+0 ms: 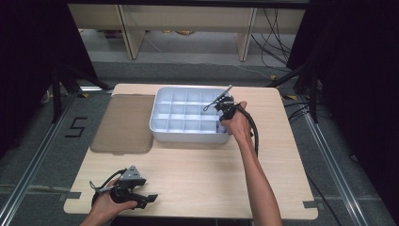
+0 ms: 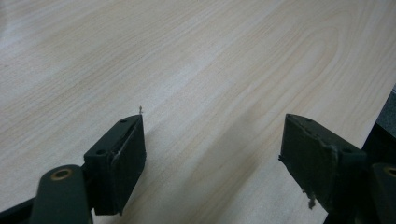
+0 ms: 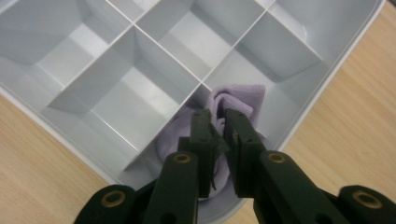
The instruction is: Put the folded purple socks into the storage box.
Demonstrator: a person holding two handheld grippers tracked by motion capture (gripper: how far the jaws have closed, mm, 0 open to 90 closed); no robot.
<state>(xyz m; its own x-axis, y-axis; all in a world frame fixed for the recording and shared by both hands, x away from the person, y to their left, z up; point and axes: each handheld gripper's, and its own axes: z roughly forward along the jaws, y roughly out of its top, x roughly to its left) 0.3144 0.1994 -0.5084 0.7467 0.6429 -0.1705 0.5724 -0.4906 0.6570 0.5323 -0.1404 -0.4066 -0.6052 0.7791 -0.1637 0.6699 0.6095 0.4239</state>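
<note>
1. Right gripper (image 3: 217, 128) reaches into the near right corner compartment of the white divided tray (image 1: 162, 123), jaws pinched on a fold of lilac cloth (image 3: 243, 99)
2. High view gives the tray's place at the back of the wooden table (image 1: 197, 174), beside a brown mat (image 1: 124, 123); the cloth is barely visible there
3. Left gripper (image 2: 212, 154) is held low at the table's front left, jaws wide apart, nothing between them but bare wood

High view overlooks the table (image 1: 197, 174); gripper views sit close above it.
</note>
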